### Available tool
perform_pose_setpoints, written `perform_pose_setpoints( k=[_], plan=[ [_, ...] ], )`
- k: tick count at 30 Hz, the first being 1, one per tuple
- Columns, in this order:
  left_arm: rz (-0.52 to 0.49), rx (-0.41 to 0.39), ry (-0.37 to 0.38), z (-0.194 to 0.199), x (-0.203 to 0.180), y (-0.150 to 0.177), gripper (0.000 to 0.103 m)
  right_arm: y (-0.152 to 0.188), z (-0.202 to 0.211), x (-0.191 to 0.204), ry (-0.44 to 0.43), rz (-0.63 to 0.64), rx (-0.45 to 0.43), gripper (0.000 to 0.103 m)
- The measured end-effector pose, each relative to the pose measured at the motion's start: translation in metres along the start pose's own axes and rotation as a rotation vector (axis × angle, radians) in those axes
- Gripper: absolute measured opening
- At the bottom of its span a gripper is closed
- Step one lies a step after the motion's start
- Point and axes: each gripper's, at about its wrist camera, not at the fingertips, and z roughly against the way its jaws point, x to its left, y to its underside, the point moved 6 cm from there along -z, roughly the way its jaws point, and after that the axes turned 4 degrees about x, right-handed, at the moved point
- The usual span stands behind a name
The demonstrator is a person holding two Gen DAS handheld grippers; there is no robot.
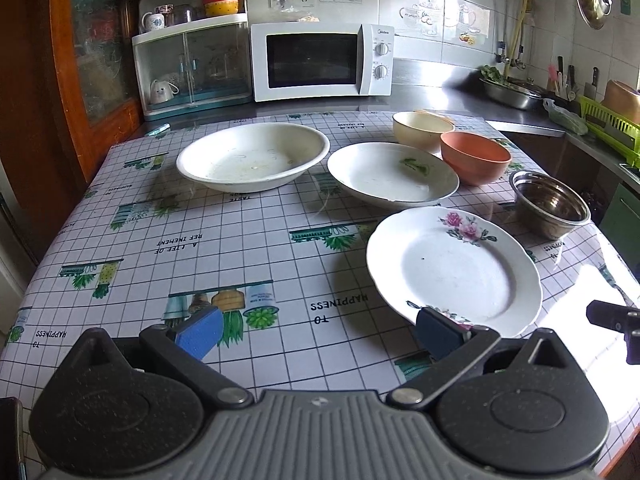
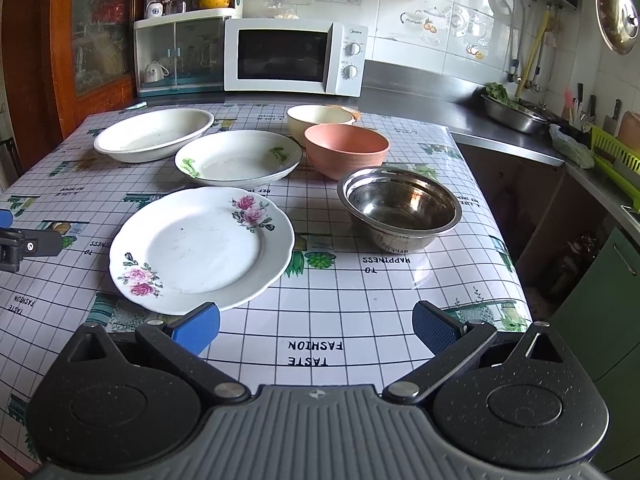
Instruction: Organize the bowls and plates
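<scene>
A rose-patterned plate [image 1: 454, 270] [image 2: 202, 248] lies nearest on the table. Behind it lie a white plate with green marks [image 1: 392, 174] [image 2: 238, 158] and a large deep white dish [image 1: 252, 156] [image 2: 154, 134]. A cream bowl [image 1: 420, 128] [image 2: 318, 118], a terracotta bowl [image 1: 474, 156] [image 2: 346, 150] and a steel bowl [image 1: 550, 204] [image 2: 400, 208] stand to the right. My left gripper [image 1: 318, 334] is open and empty, its right finger at the rose plate's near rim. My right gripper [image 2: 316, 330] is open and empty over the tablecloth, right of that plate.
A microwave [image 1: 322, 62] [image 2: 294, 56] and a cup cabinet [image 1: 192, 66] [image 2: 180, 52] stand behind the table. A steel basin with greens [image 2: 514, 110] and a green dish rack [image 2: 616, 152] sit on the counter at right. The table's right edge [image 2: 496, 216] drops off.
</scene>
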Motion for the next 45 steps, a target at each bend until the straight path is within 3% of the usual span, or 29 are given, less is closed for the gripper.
perform_pose_setpoints(
  k=[45],
  plan=[
    [-0.034, 0.009, 0.022, -0.003, -0.015, -0.014, 0.103, -0.014, -0.004, 0.012, -0.035, 0.024, -0.013, 0.103]
  ],
)
